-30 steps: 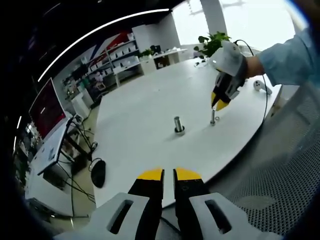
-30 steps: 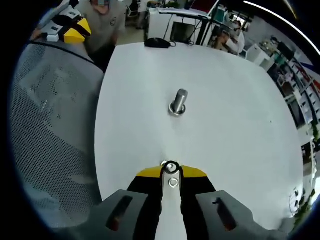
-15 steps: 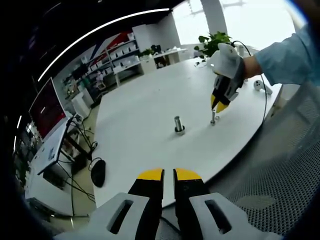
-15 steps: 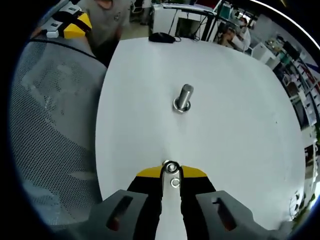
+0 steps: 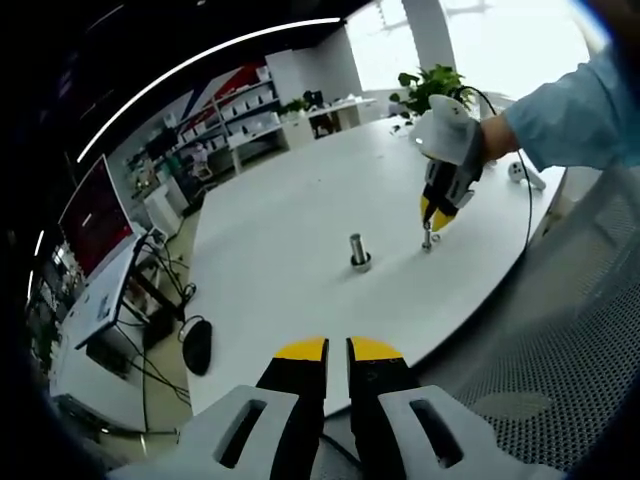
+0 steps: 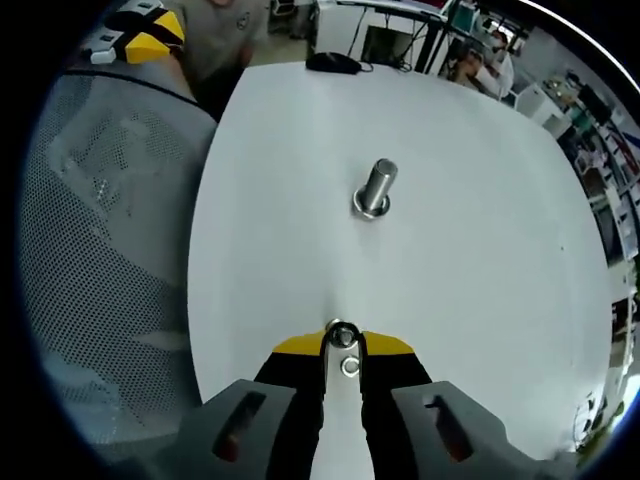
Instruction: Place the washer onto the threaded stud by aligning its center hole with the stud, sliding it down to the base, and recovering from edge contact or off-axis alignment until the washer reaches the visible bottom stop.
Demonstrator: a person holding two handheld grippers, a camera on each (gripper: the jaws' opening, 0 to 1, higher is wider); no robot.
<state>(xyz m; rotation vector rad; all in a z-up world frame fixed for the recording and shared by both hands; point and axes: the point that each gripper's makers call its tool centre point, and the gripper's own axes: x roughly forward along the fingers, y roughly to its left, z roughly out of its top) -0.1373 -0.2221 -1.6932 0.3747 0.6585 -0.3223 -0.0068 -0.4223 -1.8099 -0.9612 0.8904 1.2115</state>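
The threaded stud stands upright on a ring-shaped base in the middle of the round white table; it also rises at mid-table as the stud. My right gripper is shut on a small silver washer at its yellow tips, well short of the stud, with a second ring just behind it between the jaws. From the side, the right gripper points down at the table, a small metal piece under its tips. My left gripper is shut on nothing, off the table's near edge.
A grey mesh chair back lies beside the table. A black mouse sits at the far rim, with a person behind it. A lower desk carries a monitor and another mouse. A plant stands at the back.
My right gripper has tilted slightly and crept a little nearer the stud with the washer still at its tips. The left gripper has stayed put.
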